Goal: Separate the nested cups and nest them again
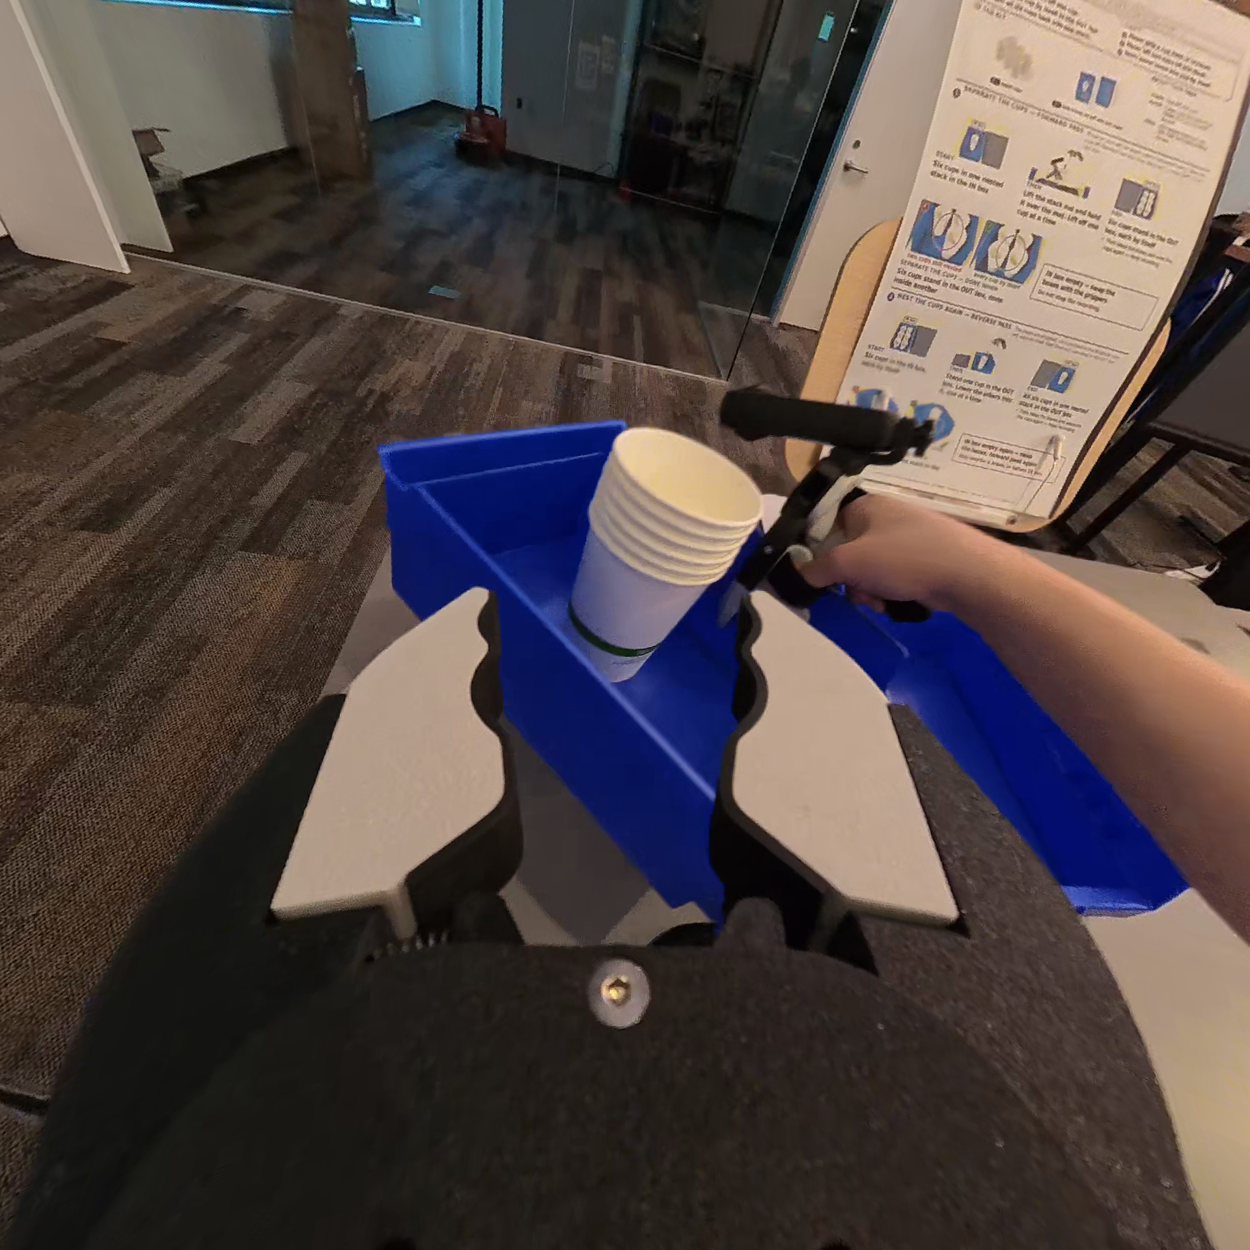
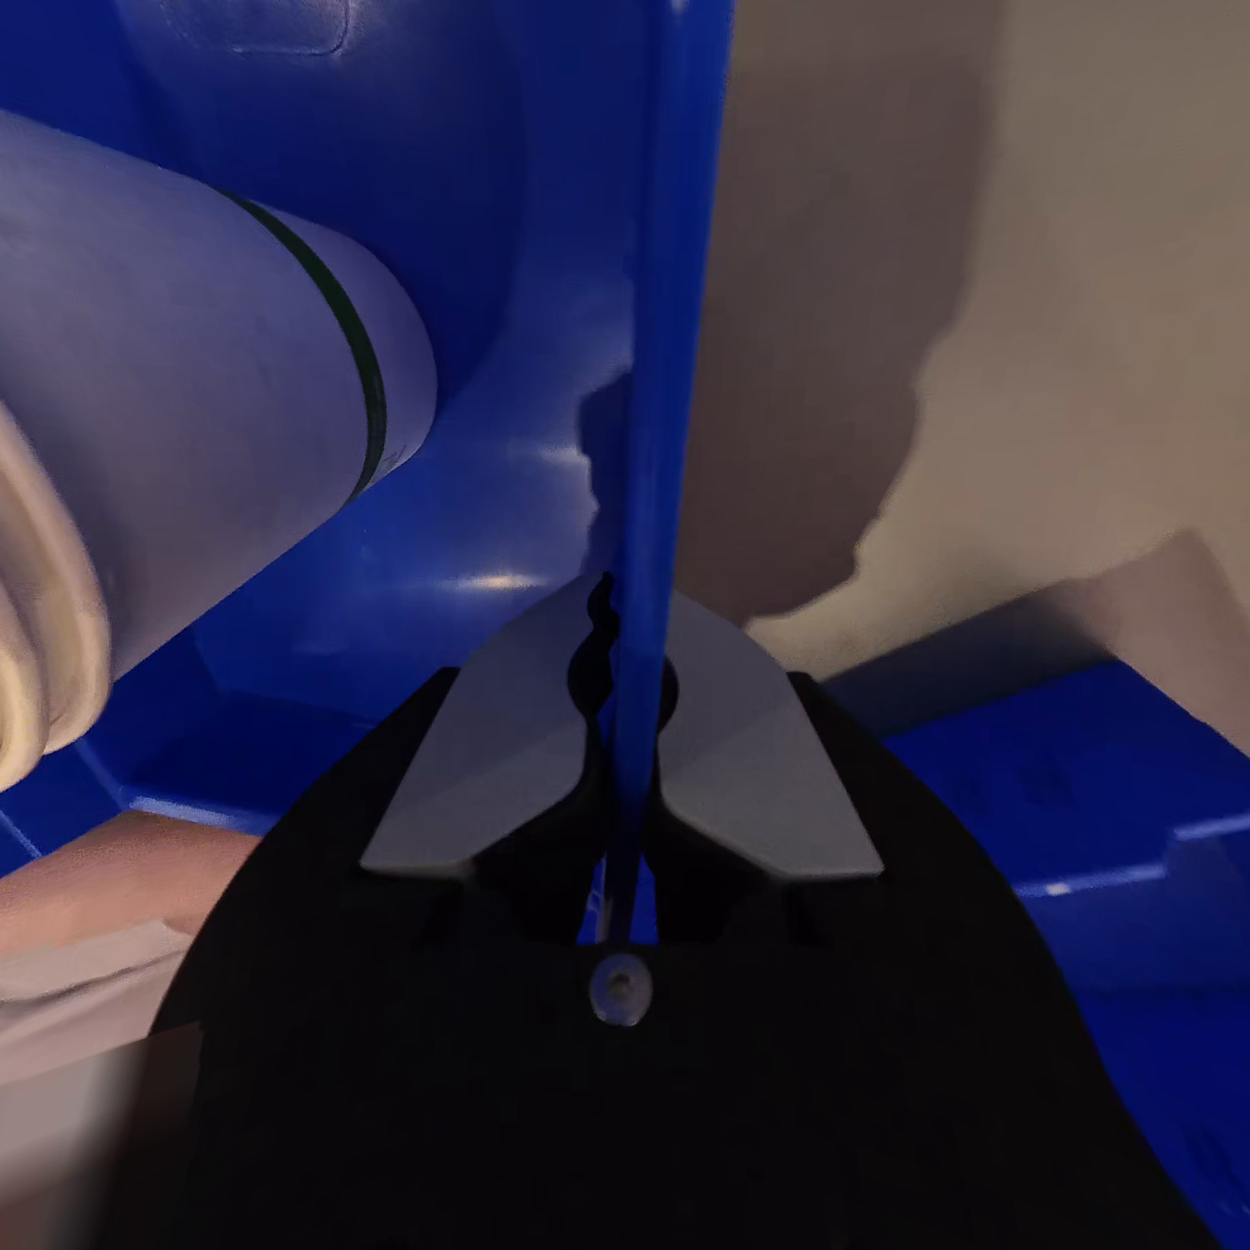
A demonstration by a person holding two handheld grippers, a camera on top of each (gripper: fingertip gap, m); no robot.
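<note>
The right gripper point(image 2: 632, 683) is seen closed on the thin upright wall of a blue bin point(image 2: 666, 338), with one grey finger point(image 2: 500, 751) inside the bin and the other outside it, against the wall. A stack of white paper cups point(image 2: 203, 419) is seen at the left, inside the bin, tilted with its base toward the bin's floor. A dark green band is carried near the base of the outermost cup, and several rolled rims are bunched at the lower left edge. A pale tabletop point(image 2: 981, 338) is shown to the right of the wall, crossed by a dark shadow. A second blue bin point(image 2: 1082, 812) is partly visible at the lower right.
</note>
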